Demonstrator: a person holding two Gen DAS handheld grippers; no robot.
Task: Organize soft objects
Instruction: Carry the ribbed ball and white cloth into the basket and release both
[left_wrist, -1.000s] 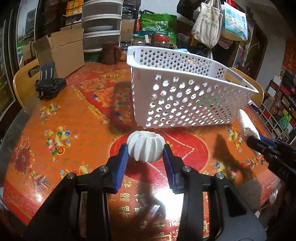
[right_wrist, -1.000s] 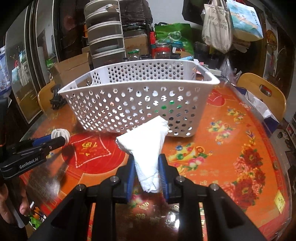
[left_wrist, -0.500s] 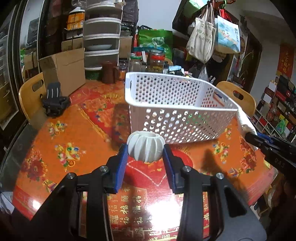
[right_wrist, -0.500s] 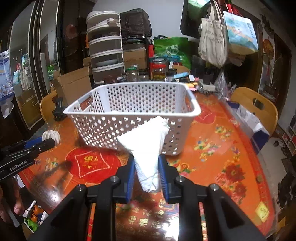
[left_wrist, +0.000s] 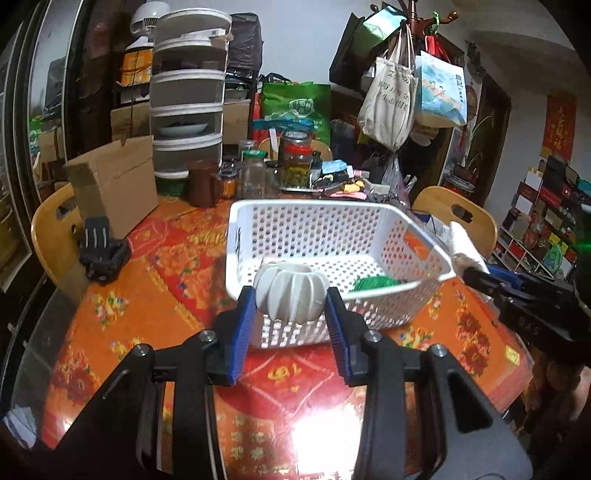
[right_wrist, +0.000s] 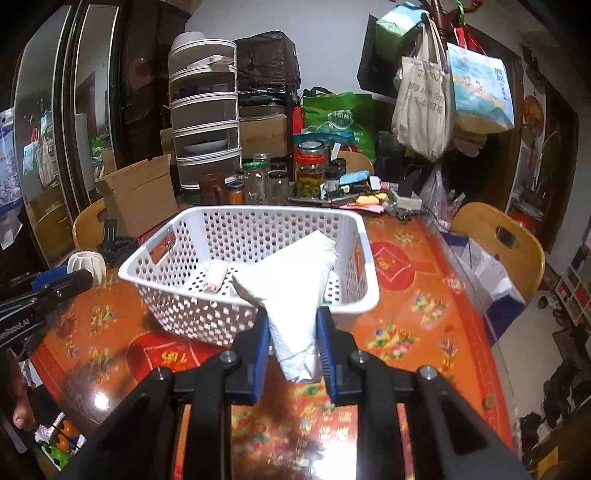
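Observation:
My left gripper (left_wrist: 290, 300) is shut on a white ribbed soft ball (left_wrist: 291, 294), held in the air just before the near rim of the white perforated basket (left_wrist: 317, 214). A green soft item (left_wrist: 373, 283) lies in the basket. My right gripper (right_wrist: 291, 325) is shut on a white folded cloth (right_wrist: 295, 291), held above the table at the basket's near rim (right_wrist: 236, 295). A small white packet (right_wrist: 216, 275) lies inside the basket. The left gripper with the ball (right_wrist: 86, 263) shows at the left of the right wrist view.
The round table (left_wrist: 122, 314) has an orange-red patterned cover. Jars (left_wrist: 295, 162), a brown pot (left_wrist: 202, 183), a cardboard box (left_wrist: 114, 184) and a stacked drawer unit (left_wrist: 188, 99) stand at the back. A black object (left_wrist: 101, 251) lies at left. Wooden chairs (right_wrist: 498, 240) stand around.
Both grippers have risen with their objects, from near table level to above the basket's rim, so the basket's inside now shows.

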